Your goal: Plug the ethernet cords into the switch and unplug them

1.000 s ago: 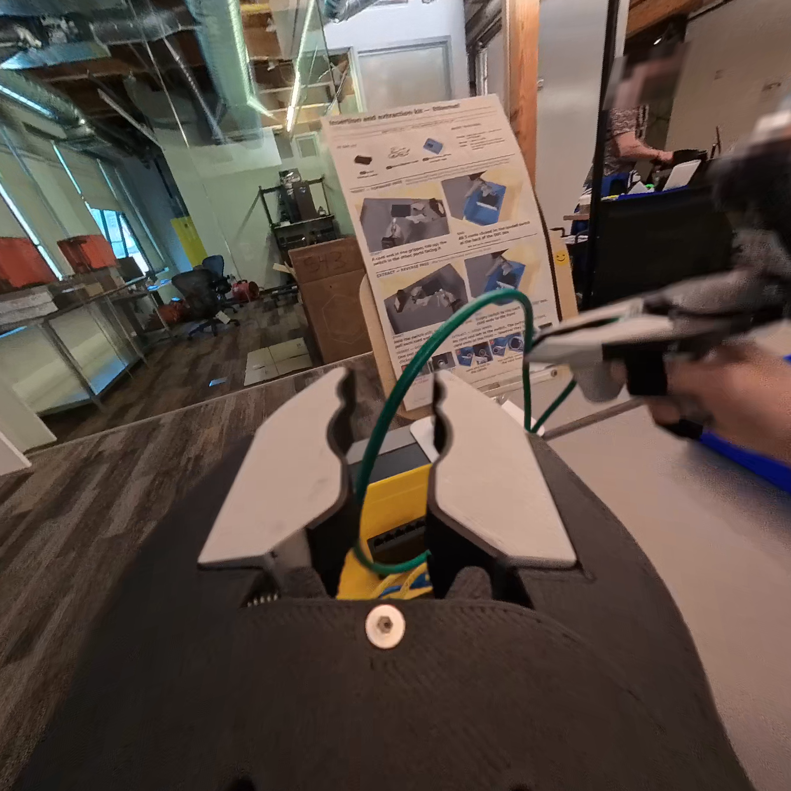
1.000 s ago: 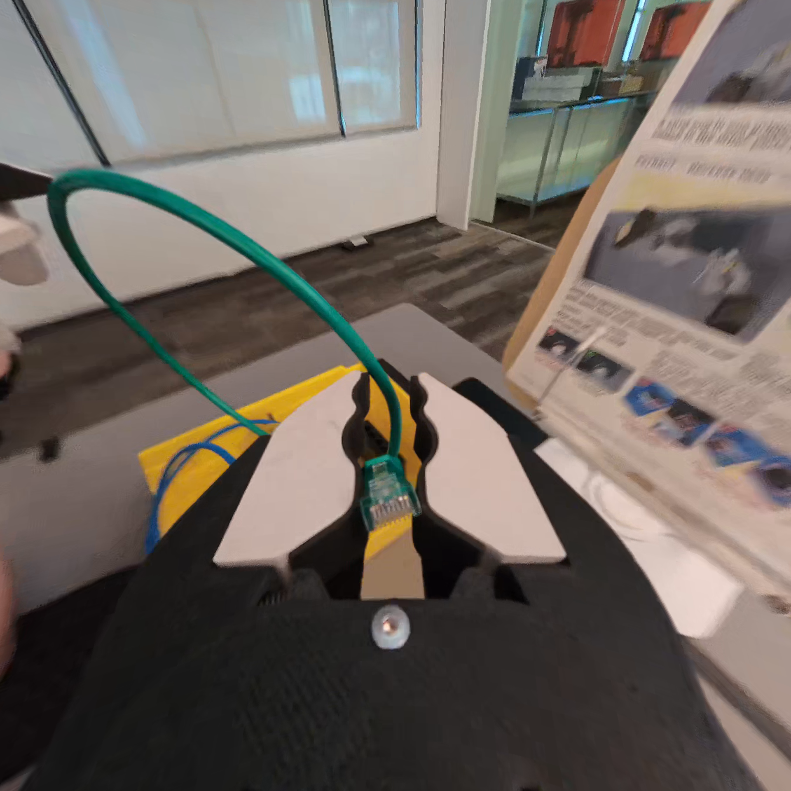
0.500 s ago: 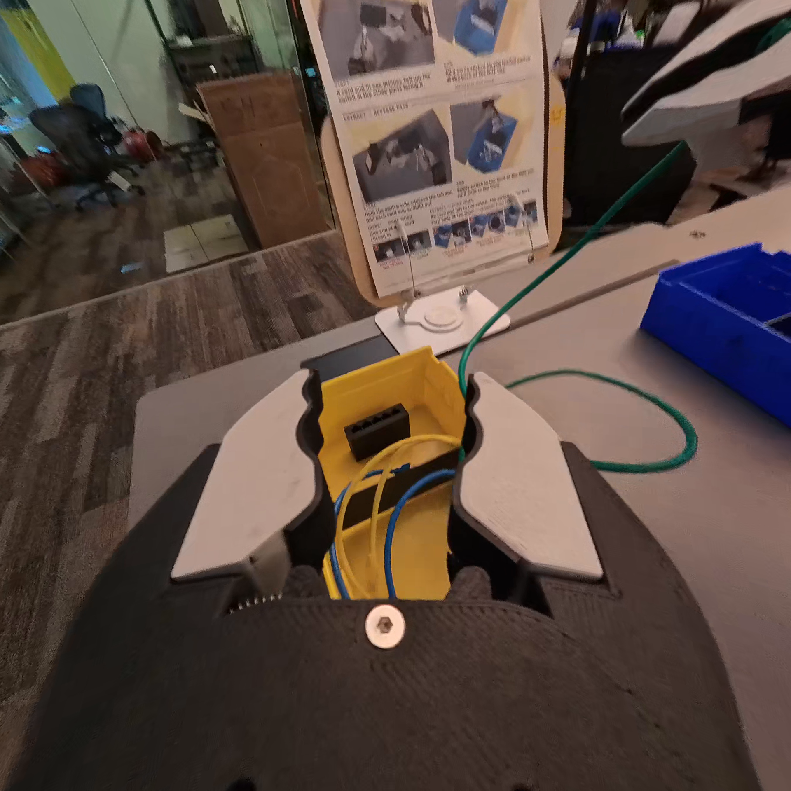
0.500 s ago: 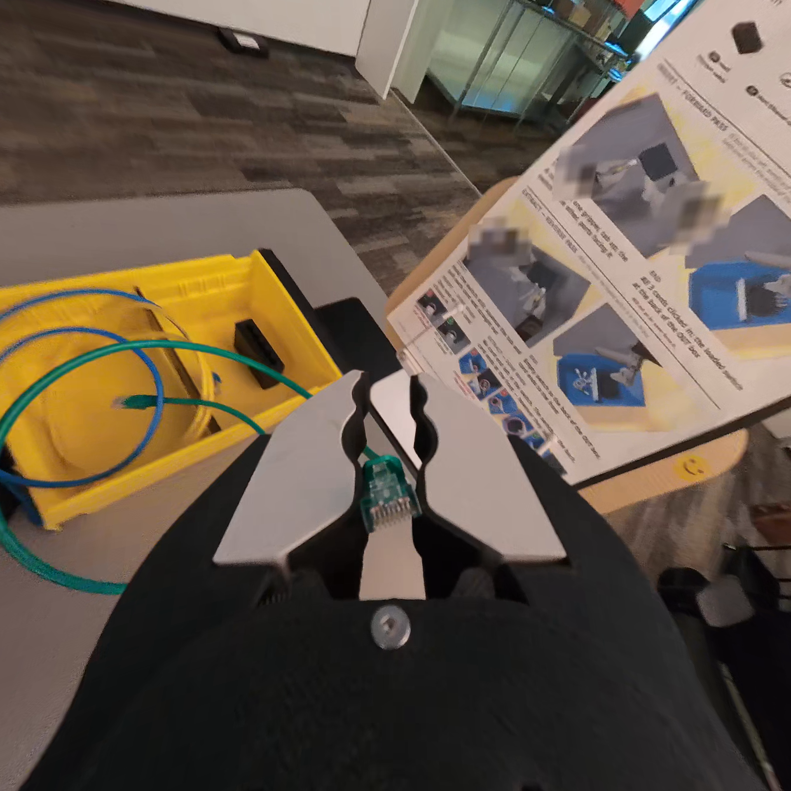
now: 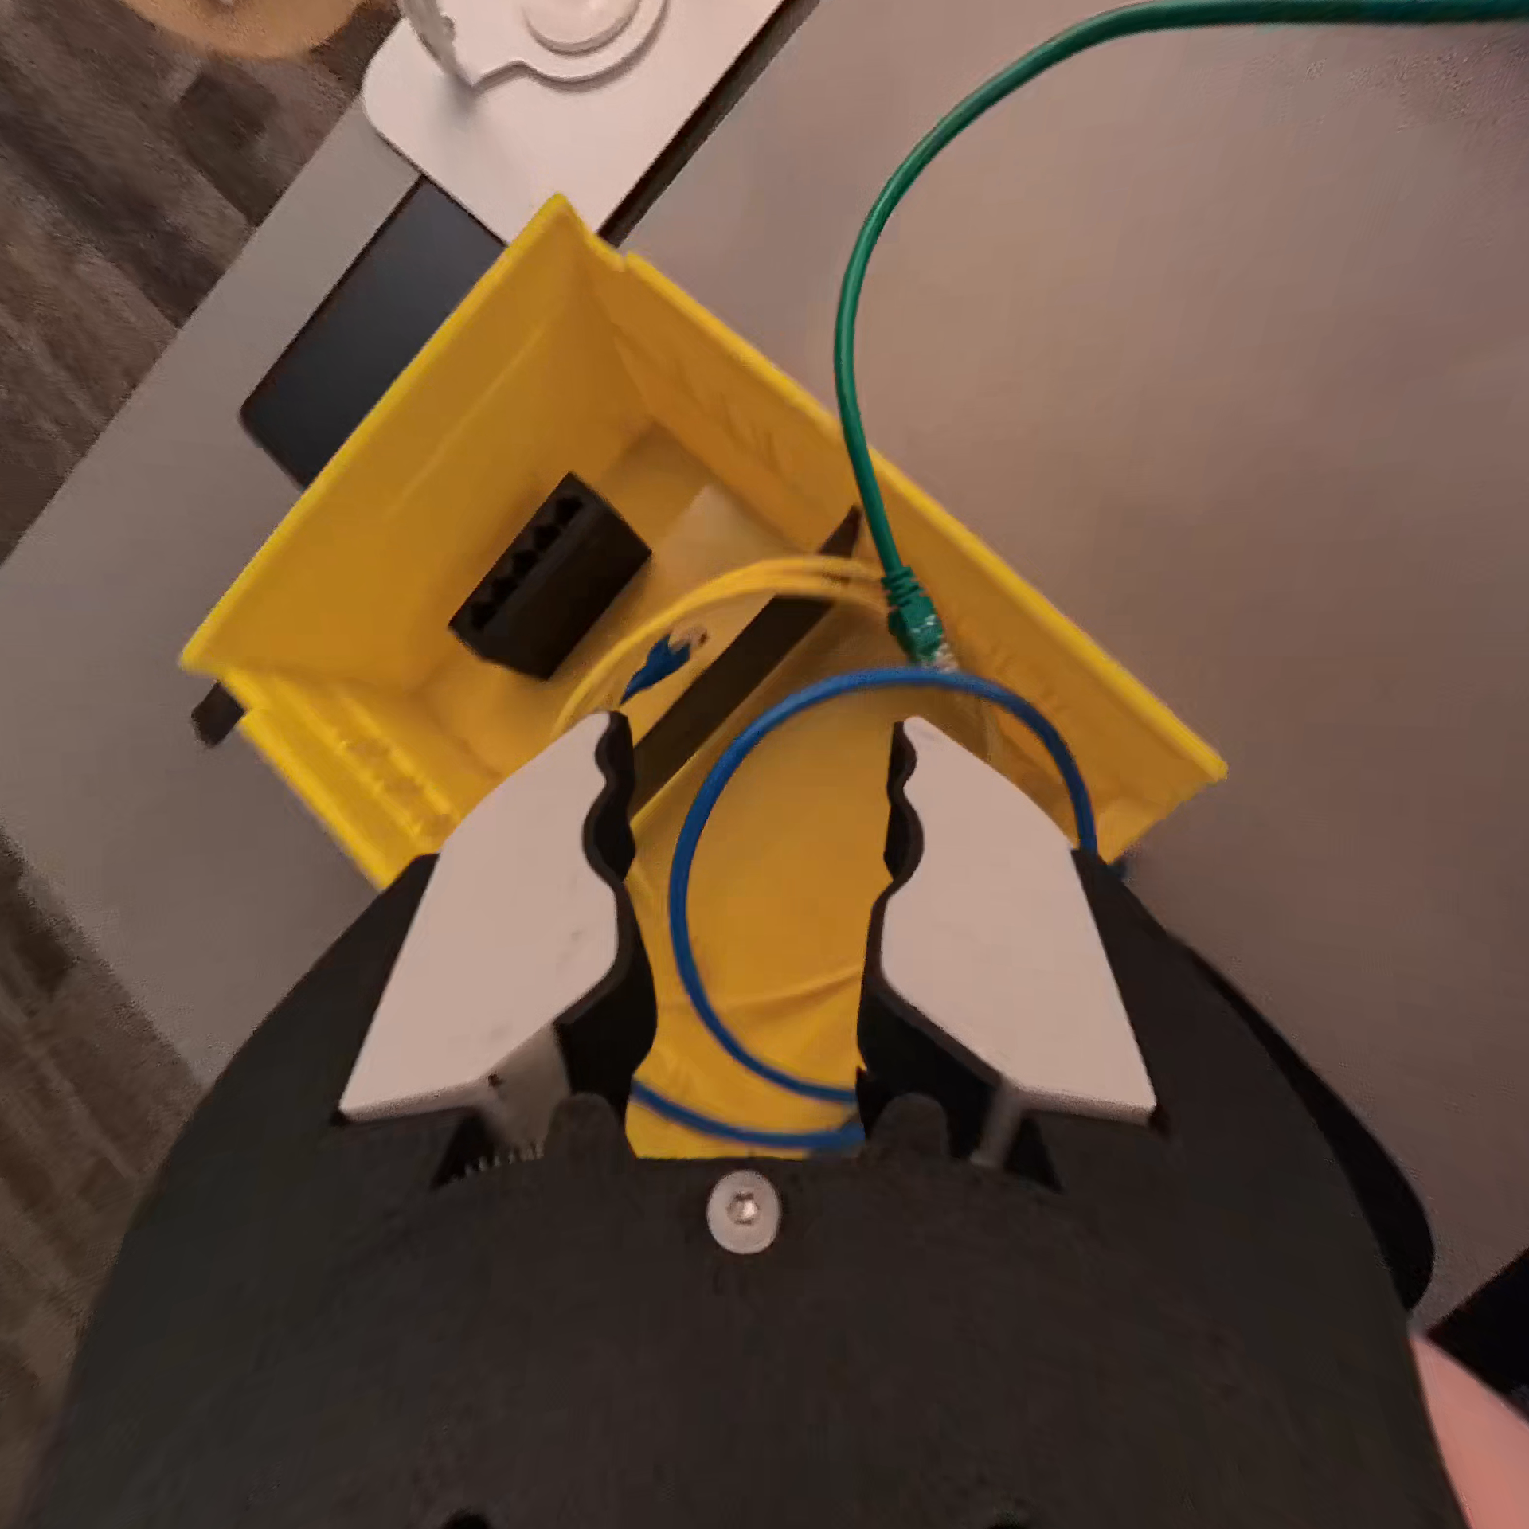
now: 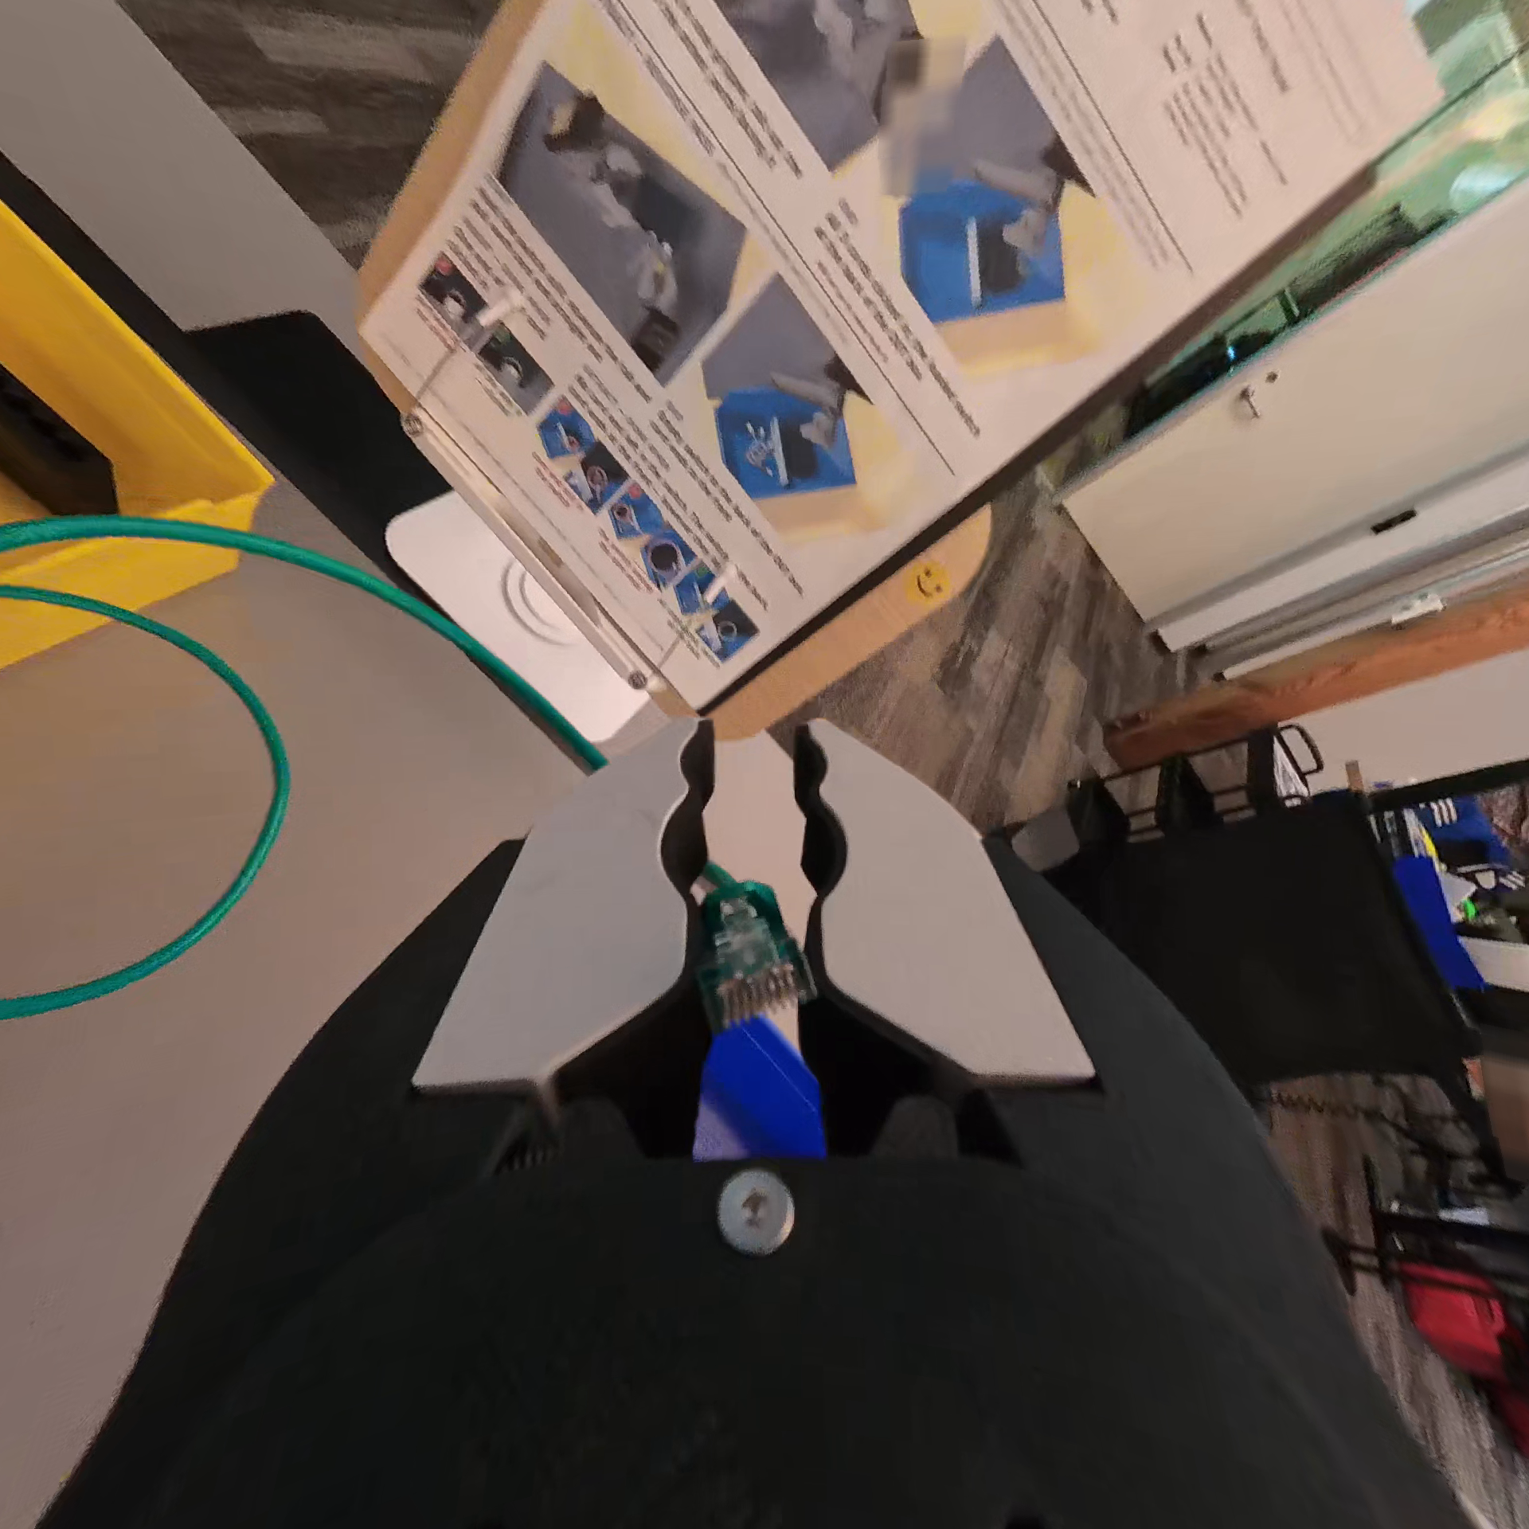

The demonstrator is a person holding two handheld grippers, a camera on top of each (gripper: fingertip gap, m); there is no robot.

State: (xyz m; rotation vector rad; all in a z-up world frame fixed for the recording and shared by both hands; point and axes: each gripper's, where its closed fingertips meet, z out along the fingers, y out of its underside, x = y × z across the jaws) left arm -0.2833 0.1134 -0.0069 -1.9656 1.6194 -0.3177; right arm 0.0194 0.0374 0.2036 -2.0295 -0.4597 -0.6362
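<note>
Both views have tipped downward: the left gripper (image 5: 753, 728) now hangs open above the yellow plastic bin (image 5: 513, 397) holding the black switch (image 5: 550, 575), while the right gripper (image 6: 749, 736) pinches the green ethernet cord's clear plug (image 6: 749, 951), unplugged, over the grey desk (image 6: 124, 827).

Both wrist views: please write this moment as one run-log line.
left gripper: open over yellow bin | right gripper: shut on green plug | switch: ports empty

Soft, even indoor light, no hard shadows. Slight motion blur throughout, strongest toward 12 o'clock. Wide-angle bending at the edges.
</note>
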